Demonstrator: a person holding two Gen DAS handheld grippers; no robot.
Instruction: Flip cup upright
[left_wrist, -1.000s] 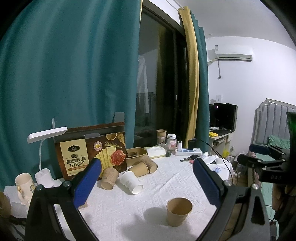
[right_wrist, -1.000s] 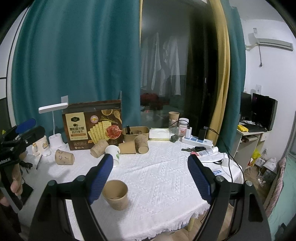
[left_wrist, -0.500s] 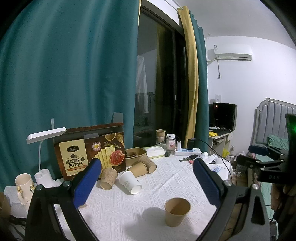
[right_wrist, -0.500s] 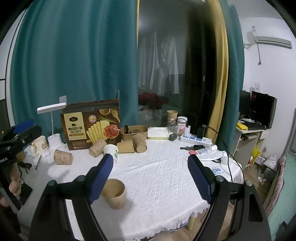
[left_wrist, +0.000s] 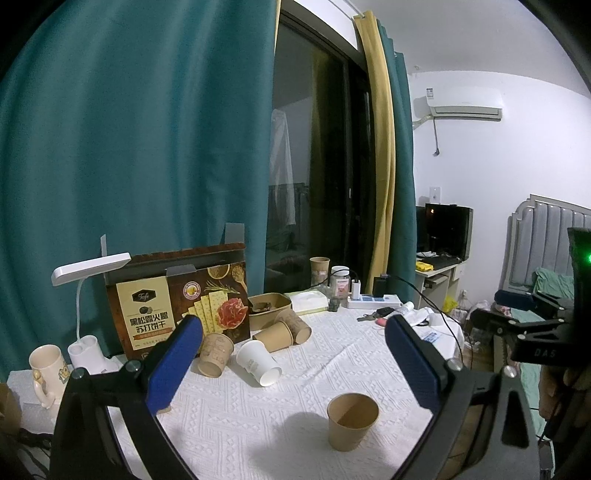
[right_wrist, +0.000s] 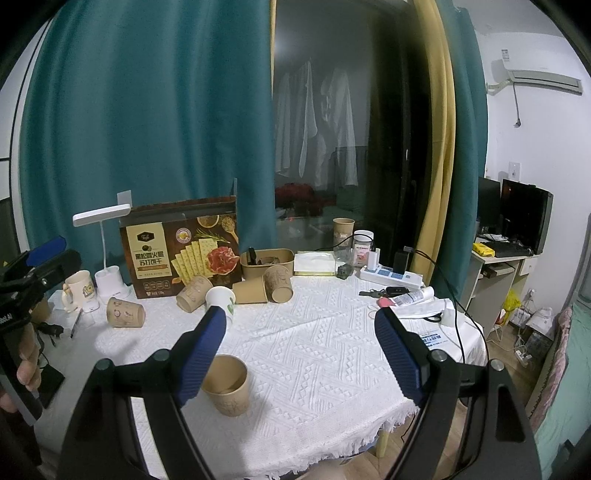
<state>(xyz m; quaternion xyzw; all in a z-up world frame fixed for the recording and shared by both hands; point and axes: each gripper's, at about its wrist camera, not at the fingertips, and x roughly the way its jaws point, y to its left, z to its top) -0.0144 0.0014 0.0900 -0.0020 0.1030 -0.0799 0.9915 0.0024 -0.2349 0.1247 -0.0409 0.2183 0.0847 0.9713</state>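
A brown paper cup (left_wrist: 351, 421) stands upright near the front of the white-clothed table (left_wrist: 325, 362); it also shows in the right wrist view (right_wrist: 227, 384). Several more cups lie tipped near the back: a white one (left_wrist: 258, 363), (right_wrist: 221, 301) and brown ones (left_wrist: 215, 354), (left_wrist: 275, 336), (right_wrist: 125, 313). My left gripper (left_wrist: 291, 365) is open and empty above the table, back from the upright cup. My right gripper (right_wrist: 301, 356) is open and empty, with the upright cup just beside its left finger.
A cracker box (left_wrist: 179, 299), a white desk lamp (left_wrist: 90, 266), a mug (left_wrist: 46, 365) and a brown tray (left_wrist: 269, 314) stand at the back. A power strip (right_wrist: 391, 275), keys and a tube lie at the right. The table edge (right_wrist: 332, 454) runs along the front.
Both grippers have drawn back slightly from the table and stay open. The upright cup has not moved.
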